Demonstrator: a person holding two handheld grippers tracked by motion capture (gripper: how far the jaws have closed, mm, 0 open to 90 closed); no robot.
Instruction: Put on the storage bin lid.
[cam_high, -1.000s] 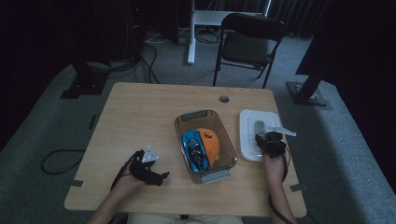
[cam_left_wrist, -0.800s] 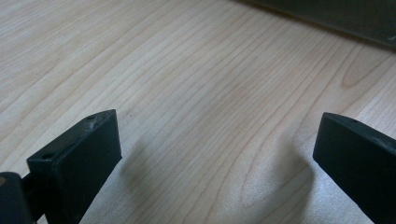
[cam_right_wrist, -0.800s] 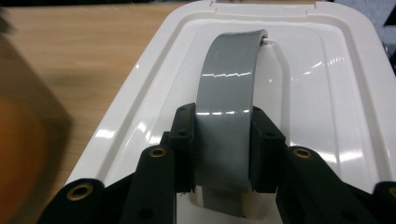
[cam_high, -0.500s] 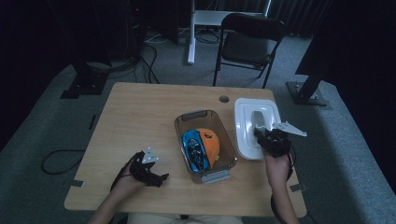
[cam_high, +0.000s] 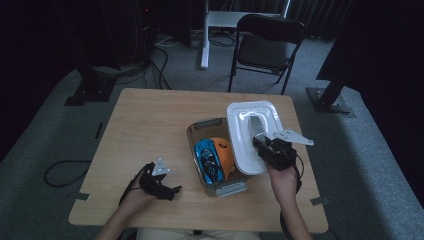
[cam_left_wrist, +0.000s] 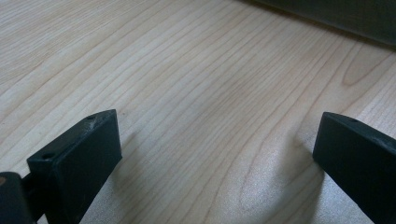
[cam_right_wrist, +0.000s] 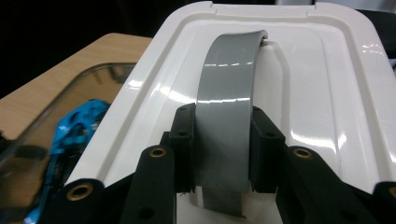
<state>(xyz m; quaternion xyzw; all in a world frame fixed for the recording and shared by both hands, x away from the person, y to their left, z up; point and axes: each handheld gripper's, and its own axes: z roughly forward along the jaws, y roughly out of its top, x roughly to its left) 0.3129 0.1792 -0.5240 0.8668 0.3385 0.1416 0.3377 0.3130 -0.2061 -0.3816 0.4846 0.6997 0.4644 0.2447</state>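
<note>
One white lid (cam_high: 248, 131), one clear container (cam_high: 216, 156) and two sets of tongs on my wooden counter (cam_high: 150, 125). My right tongs (cam_high: 263, 145) are clamped on the lid's grey handle (cam_right_wrist: 227, 105), a glossy curved strap that arches up from the lid's middle; the right gripper view shows the black pads pressing on both of its edges. The lid is a white, shiny, rounded rectangle with a raised rim, held tilted above the counter, its left edge overlapping the right side of the container. Inside that container lie one blue thing (cam_high: 208, 161) and one orange thing (cam_high: 223, 152), side by side. My left tongs (cam_high: 172, 190) rest on the counter near the front edge, well apart from the container, jaws standing wide with nothing between them but bare wood.
</note>
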